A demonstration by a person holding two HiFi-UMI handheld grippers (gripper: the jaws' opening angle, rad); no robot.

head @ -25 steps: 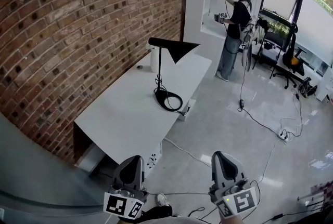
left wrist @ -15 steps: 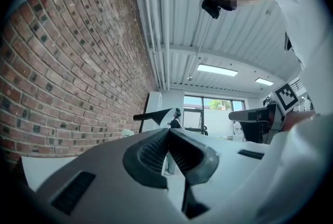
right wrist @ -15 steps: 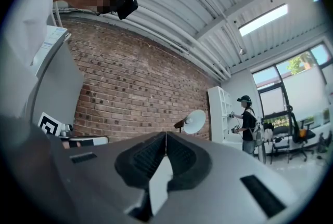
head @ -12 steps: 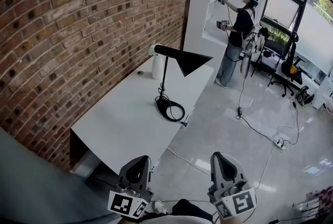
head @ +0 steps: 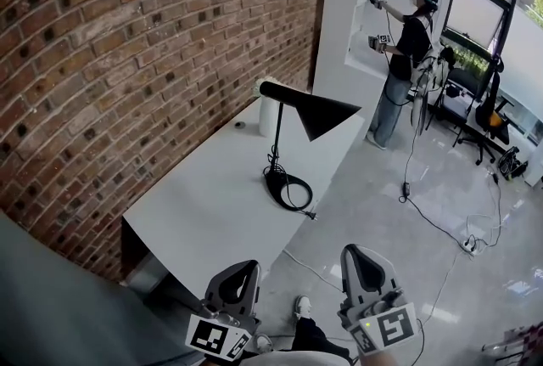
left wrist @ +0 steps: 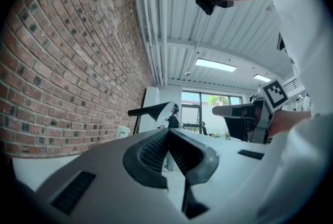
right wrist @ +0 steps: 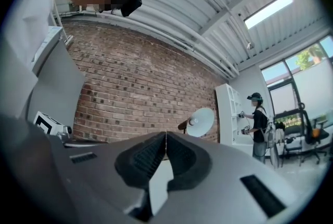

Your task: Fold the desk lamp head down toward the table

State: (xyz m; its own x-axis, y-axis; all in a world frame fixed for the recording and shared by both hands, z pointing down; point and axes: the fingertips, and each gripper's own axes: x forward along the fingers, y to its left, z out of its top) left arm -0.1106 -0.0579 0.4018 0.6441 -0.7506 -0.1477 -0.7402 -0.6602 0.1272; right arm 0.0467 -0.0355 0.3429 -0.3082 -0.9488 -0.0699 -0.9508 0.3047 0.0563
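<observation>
We note wall point(head: 127, 59): red-brown brick, pale mortar grid. Table point(head: 204, 203) plain white. Lamp point(head: 310, 108) black outside; shade point(right wrist: 202, 121) white inside, seen in our right gripper view. Cord point(head: 288, 186) black. Floor point(head: 399, 245) pale grey, glossy. Our left gripper point(head: 244, 273) and right gripper point(head: 358, 256) grey, pads point(right wrist: 148, 158) black and ribbed, markers point(head: 392, 328) black-and-white squares. Person point(head: 409, 50) in black top, grey-blue trousers.

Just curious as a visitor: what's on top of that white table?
A black desk lamp, its cord coiled at the base, a white cylinder behind it partly covered by the lamp's arm, and a small dark item too tiny to identify.
</observation>
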